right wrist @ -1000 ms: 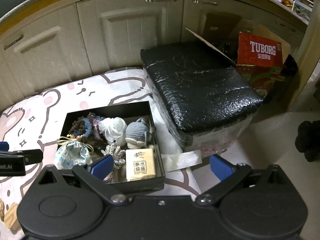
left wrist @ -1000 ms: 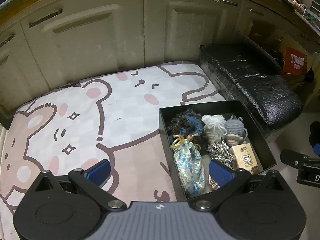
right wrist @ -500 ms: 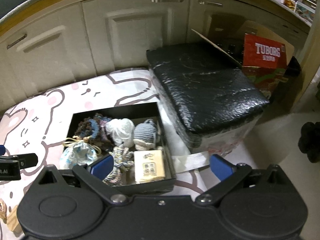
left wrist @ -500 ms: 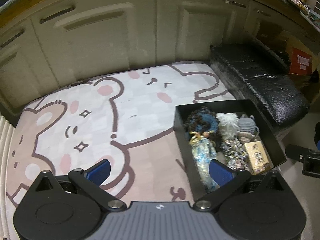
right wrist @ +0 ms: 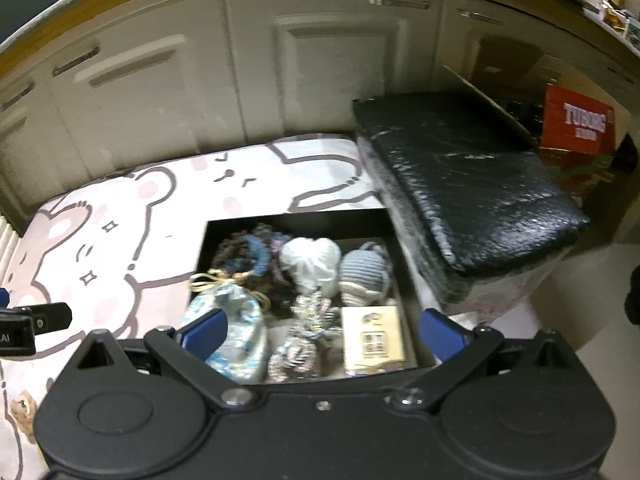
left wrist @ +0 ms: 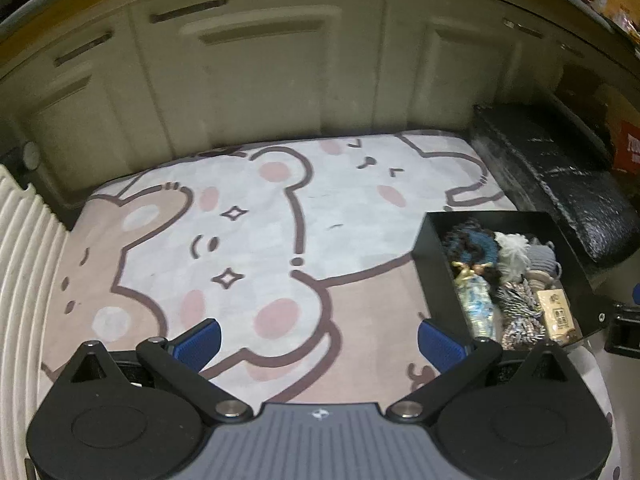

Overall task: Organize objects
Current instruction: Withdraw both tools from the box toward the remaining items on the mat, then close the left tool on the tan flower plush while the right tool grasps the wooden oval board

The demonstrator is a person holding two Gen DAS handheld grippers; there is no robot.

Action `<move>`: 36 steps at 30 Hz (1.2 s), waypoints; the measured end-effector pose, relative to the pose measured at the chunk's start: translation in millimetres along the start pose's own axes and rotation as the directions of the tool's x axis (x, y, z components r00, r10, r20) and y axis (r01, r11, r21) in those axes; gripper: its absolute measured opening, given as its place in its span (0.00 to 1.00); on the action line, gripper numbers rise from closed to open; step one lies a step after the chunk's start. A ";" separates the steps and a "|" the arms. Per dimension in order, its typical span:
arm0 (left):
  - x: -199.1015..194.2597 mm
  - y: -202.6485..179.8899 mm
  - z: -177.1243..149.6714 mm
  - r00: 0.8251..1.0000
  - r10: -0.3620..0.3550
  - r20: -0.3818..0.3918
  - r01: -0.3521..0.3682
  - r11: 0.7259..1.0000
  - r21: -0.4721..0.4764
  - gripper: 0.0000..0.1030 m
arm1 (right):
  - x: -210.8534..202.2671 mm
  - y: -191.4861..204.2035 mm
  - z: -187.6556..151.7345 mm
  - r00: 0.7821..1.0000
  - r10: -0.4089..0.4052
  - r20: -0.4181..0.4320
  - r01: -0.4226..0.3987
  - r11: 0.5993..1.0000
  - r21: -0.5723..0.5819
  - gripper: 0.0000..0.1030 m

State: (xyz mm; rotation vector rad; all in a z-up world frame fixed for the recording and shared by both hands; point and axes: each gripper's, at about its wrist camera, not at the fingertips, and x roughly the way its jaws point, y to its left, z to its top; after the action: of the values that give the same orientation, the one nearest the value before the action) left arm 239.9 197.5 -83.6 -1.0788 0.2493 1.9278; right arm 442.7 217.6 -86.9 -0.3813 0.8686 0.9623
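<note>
Since the black box sits on the mat right under my right hand-held gripper, with its pouch, yarn ball, grey knit toy, rope and small carton packed close, I judge the step is choosing one piece. Both grippers hold nothing, jaws spread wide; the left hand-held gripper hangs over bare mat beside the box. I would come down straight on the pouch or carton, fingers clear of the box wall, so neighbours don't snag. Cabinet doors back the mat; a black wrapped bundle lies beside the box, a red carton beyond.
</note>
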 end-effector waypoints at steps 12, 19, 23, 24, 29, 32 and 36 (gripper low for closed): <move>-18.5 51.1 -10.3 0.999 0.051 0.008 -0.050 0.998 -0.048 1.00 | 0.5 51.2 1.1 0.997 0.078 -0.010 -0.078 0.995 -0.056 1.00; -31.1 74.4 -18.9 0.998 0.070 0.003 -0.069 0.995 -0.067 1.00 | -6.5 80.5 -0.9 0.991 0.135 -0.010 -0.135 0.986 -0.101 1.00; -38.2 89.0 -23.9 0.998 0.067 0.005 -0.066 0.995 -0.078 1.00 | -11.3 99.3 -3.1 0.984 0.177 -0.015 -0.177 0.975 -0.134 1.00; -39.7 92.9 -25.7 0.998 0.064 0.004 -0.064 0.995 -0.082 1.00 | -12.0 103.5 -3.9 0.982 0.185 -0.019 -0.186 0.972 -0.143 1.00; -45.3 110.2 -31.8 0.998 0.061 -0.008 -0.061 0.996 -0.069 1.00 | -14.9 126.3 -9.6 0.973 0.225 -0.047 -0.230 0.952 -0.201 1.00; -45.6 118.8 -37.5 0.998 0.056 -0.020 -0.057 0.997 -0.056 1.00 | -13.6 140.9 -15.8 0.964 0.252 -0.084 -0.265 0.935 -0.235 1.00; -38.8 128.0 -47.1 0.996 0.048 -0.080 -0.049 0.999 -0.011 1.00 | -9.2 162.8 -29.2 0.951 0.272 -0.144 -0.304 0.903 -0.302 1.00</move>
State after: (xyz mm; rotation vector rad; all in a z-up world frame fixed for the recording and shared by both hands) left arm 176.9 73.5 -111.5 -1.1690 0.3107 1.9343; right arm 290.1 282.1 -84.2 -0.5950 0.8736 1.3790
